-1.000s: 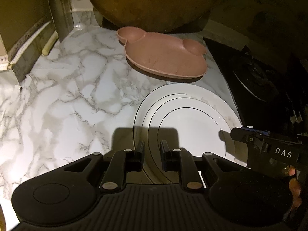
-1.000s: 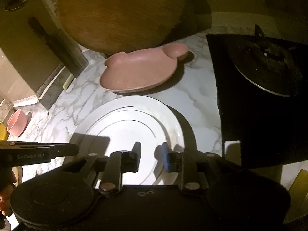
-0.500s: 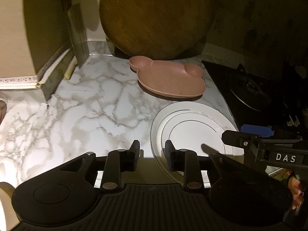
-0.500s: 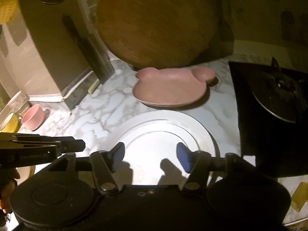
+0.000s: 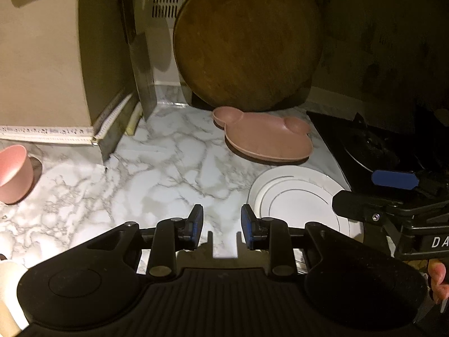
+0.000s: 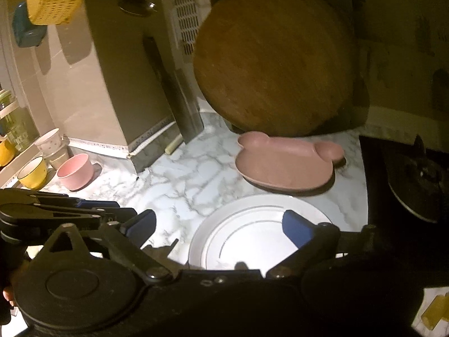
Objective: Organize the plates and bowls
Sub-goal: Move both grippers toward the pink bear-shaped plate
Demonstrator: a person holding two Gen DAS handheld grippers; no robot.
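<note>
A white plate lies flat on the marble counter. Just behind it sits a pink bear-shaped plate. My left gripper hovers over bare counter left of the white plate, open by a narrow gap with nothing in it. My right gripper hangs above the white plate's near edge. Its jaws are opening wide and hold nothing. A pink bowl stands at the far left, beside a yellow cup and a white cup.
A big round wooden board leans on the back wall behind the pink plate. A black stove borders the counter on the right. A beige cabinet with a cleaver against it stands at the left.
Both grippers have risen and drawn back from the white plate. The plate's rim no longer lies between the left jaws, which parted a little. The right jaws have spread wide.
</note>
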